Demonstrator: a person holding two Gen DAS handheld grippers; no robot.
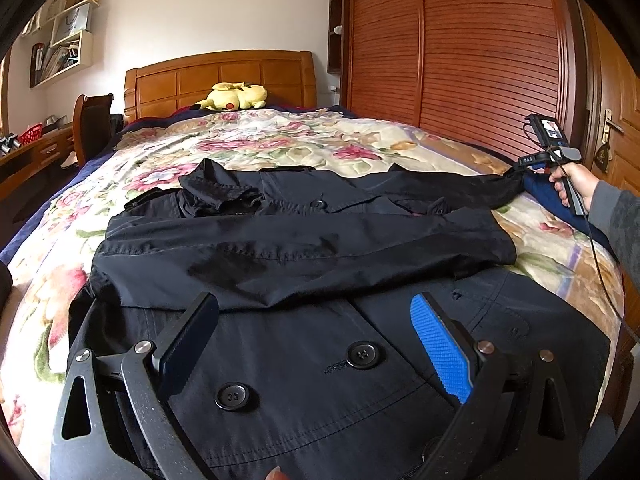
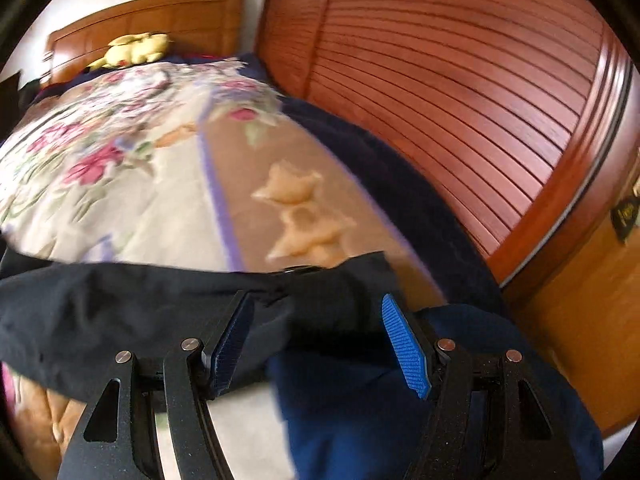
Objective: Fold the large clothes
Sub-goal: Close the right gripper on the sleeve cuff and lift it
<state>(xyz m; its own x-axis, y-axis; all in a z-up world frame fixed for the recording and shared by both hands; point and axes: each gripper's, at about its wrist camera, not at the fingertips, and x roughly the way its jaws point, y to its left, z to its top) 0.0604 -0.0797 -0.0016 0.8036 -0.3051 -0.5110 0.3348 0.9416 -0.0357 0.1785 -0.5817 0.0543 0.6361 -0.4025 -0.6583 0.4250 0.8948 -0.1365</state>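
Trouble brewing at bed's edge (image 2: 256,184): black trench coat (image 1: 304,248) spread flat across quilt, one sleeve folded over chest, other sleeve's cuff (image 2: 332,300) under right gripper (image 2: 320,344), jaws spread, pinching nothing. Could grab navy blanket (image 2: 360,400) too. Left gripper (image 1: 316,344) spread above buttons, idle.

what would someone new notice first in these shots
A big black coat spread across the floral bedspread, one sleeve folded over its chest. The other sleeve stretches to the bed's edge, its end between the open right gripper pads. A yellow plush toy lies by the wooden headboard, beside a slatted wardrobe.
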